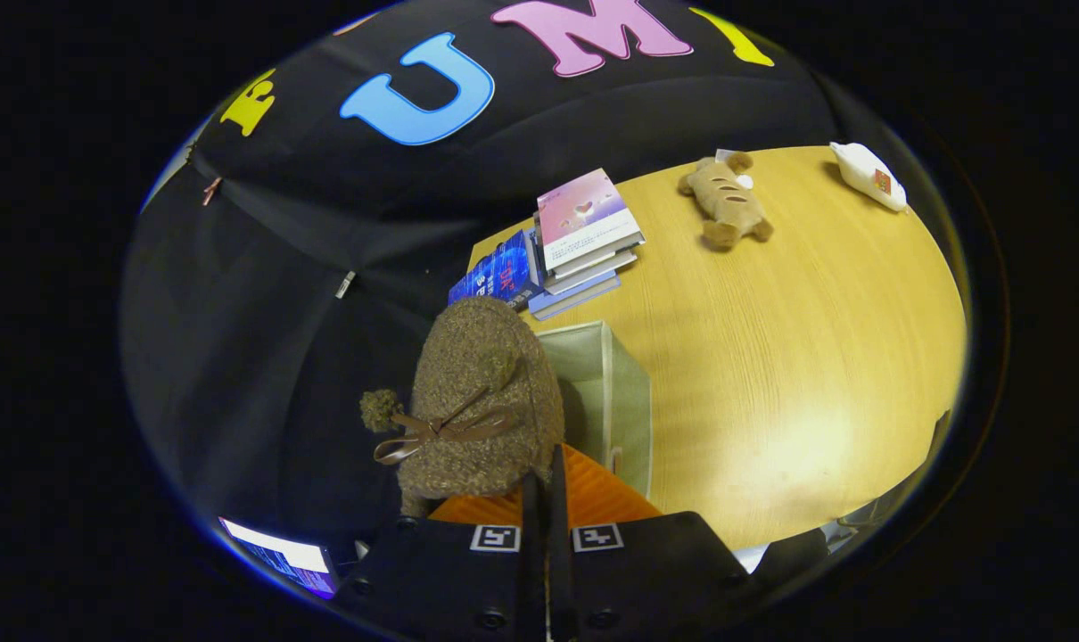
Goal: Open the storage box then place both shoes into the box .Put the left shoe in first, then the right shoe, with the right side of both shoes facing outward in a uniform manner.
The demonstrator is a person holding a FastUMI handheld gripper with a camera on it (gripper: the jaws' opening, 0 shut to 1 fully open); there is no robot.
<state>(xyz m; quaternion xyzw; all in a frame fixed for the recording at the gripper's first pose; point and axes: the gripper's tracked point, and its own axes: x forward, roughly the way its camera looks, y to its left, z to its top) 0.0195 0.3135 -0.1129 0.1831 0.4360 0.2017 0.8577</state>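
The hand-held gripper, fingers pinched nearly together on the soft, light fuzzy shoe's heel rim, carries it over the open storage box.

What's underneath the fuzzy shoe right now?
The shoe, pinched in the tongs, hangs over the open storage box. It covers most of the box's inside, so the contents can't be told.

- A wooden worktop with a pale yellow grain spreads across the right of the scene.
- A stack of books sits at the worktop's far left corner, the top one with a pink cover.
- A blue-covered book lies just left of that stack.
- A tan plush toy lies on the far side, right of the books.
- A white bottle lies on its side at the far right.
- A lit screen glows at the near left.
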